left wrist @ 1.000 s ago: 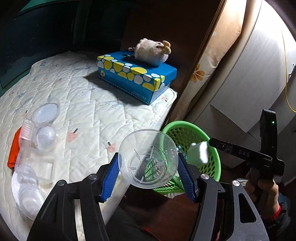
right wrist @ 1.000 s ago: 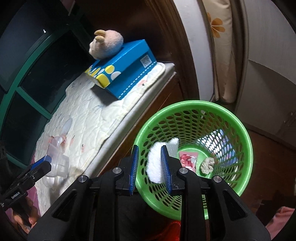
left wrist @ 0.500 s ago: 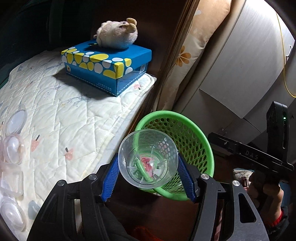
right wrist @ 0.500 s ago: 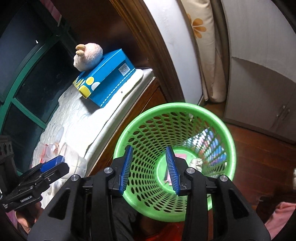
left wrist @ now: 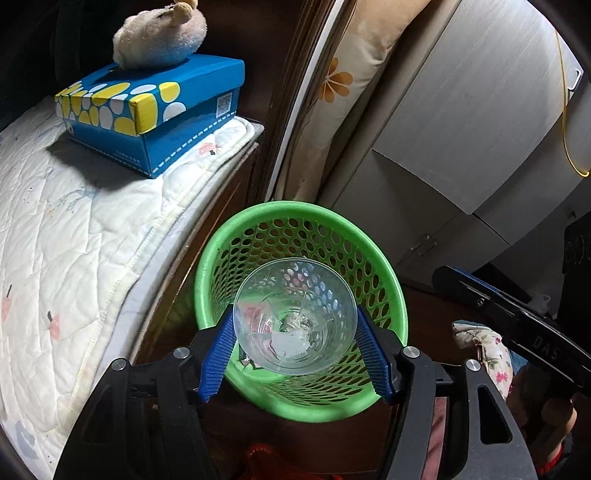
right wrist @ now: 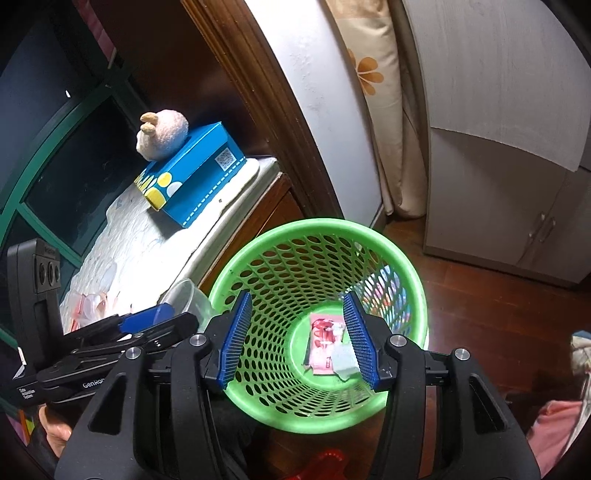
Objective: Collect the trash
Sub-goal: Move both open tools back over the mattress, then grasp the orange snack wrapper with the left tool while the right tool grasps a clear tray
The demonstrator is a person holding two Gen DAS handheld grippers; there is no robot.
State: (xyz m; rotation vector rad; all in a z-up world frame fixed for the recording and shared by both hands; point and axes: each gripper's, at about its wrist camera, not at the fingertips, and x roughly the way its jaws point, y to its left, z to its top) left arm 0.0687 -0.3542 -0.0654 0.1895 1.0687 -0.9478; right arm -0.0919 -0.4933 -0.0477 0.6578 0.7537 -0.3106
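We see the left gripper [left wrist: 295,347] clamped on a clear plastic cup [left wrist: 295,315], its blue pads [left wrist: 218,360] pressed against the cup's two sides; the cup's open mouth faces the camera, and it hangs above the mouth of the green basket [left wrist: 301,232]; through the cup's clear base pale scraps show, though we cannot tell whether they lie in the cup or in the basket below.

The right gripper [right wrist: 297,338] points into the same green basket [right wrist: 317,230]; its jaws are opening, moderately apart, with nothing between them; on the basket's floor lie a pink wrapper [right wrist: 323,349] and, touching it, a pale crumpled tissue [right wrist: 343,363]; in the right wrist view the left gripper [right wrist: 147,326] appears at the basket's left rim with the cup [right wrist: 186,295] in its fingers.

The basket stands on a wooden floor [right wrist: 491,314] just beside the edge of the quilted bed [left wrist: 74,236]; at the bed's far corner rests a blue box with yellow and white spots [left wrist: 147,110], and a plush toy [left wrist: 160,35] sits on the box's top; a floral curtain [left wrist: 343,96] and a grey cabinet [left wrist: 461,118] stand beyond the basket.
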